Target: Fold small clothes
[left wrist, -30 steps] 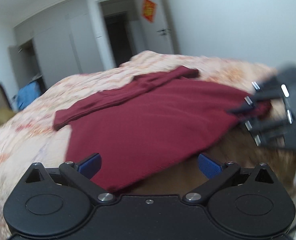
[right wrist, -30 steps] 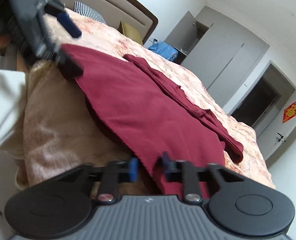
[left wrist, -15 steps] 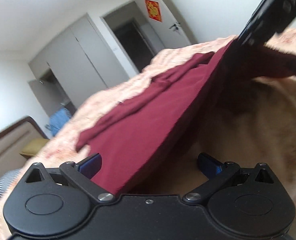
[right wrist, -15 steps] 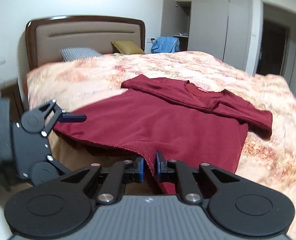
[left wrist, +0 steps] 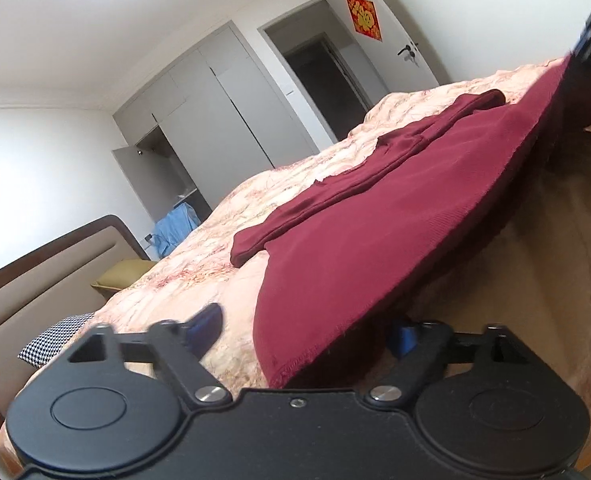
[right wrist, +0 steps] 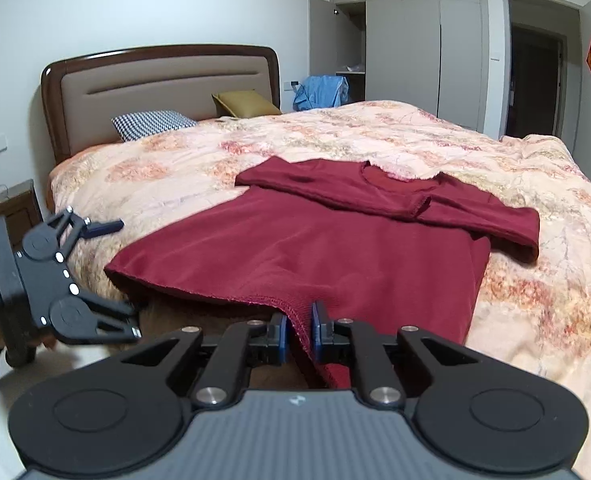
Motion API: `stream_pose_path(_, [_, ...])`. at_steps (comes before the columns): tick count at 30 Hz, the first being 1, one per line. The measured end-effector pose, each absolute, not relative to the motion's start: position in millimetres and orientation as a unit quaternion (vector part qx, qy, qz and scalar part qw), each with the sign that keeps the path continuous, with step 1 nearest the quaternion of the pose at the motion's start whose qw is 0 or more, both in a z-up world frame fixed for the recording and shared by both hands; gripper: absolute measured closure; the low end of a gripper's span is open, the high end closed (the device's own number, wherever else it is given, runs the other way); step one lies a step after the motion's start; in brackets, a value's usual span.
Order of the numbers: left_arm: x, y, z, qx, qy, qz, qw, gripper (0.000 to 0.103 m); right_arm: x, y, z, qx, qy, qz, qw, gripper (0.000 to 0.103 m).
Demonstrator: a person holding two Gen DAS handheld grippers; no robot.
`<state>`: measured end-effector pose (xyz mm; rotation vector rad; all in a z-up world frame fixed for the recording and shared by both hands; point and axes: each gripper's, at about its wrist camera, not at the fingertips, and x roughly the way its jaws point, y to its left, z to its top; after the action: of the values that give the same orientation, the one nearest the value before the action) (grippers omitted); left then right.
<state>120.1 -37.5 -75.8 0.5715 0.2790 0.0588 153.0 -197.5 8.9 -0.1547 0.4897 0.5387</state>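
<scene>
Garment: the dark red knit long-sleeved top (right wrist: 335,248) is lying face down across the floral peach quilt (right wrist: 375,136) of the bed, its sleeves folded in across the back and its hem hanging over the near edge of the mattress.
Right tool: the right gripper (right wrist: 298,332) is pinching the hem of the top, its blue pads nearly closed with a fold of red cloth squeezed between them and trailing down behind.
Left tool: the left gripper (left wrist: 303,330) is closing its jaws around the other hem corner; the cloth edge is sitting between the blue fingers (left wrist: 205,322), which are not yet pressing on it.
Why held so: both hem corners are probably being taken so the lower half can be carried up over the folded sleeves in one even fold.
Why at the bed edge: the overhang is letting the fingers slide under and over the hem without digging into the quilt.
Containers: the grey wardrobe (right wrist: 403,40) is standing with one door open; a shelf is showing inside, its contents too small to make out.
Beside it: a blue garment (right wrist: 321,92) is hanging or draped near the open door, outside the wardrobe as far as I can tell.
</scene>
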Motion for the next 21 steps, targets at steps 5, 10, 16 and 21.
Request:
stream_pose_path(5, [114.5, -45.4, -83.7, 0.333, 0.126, 0.014, 0.934, 0.066, 143.8, -190.3, -8.5, -0.111, 0.241, 0.245, 0.932, 0.088])
stream_pose_path(10, [116.9, -47.9, -88.0, 0.368, 0.122, 0.013, 0.922, 0.087, 132.3, -172.6, -39.7, -0.233, 0.228, 0.209, 0.922, 0.081])
stream_pose_path(16, [124.6, -35.3, -70.1, 0.333, 0.148, -0.013, 0.931, 0.091, 109.3, -158.0, -79.2, -0.364, 0.19, 0.182, 0.894, 0.061])
stream_pose_path(21, [129.1, -33.5, -76.7, 0.375, 0.142, -0.006, 0.916, 0.085, 96.1, -161.2, -97.1, -0.416, 0.164, 0.153, 0.881, 0.049])
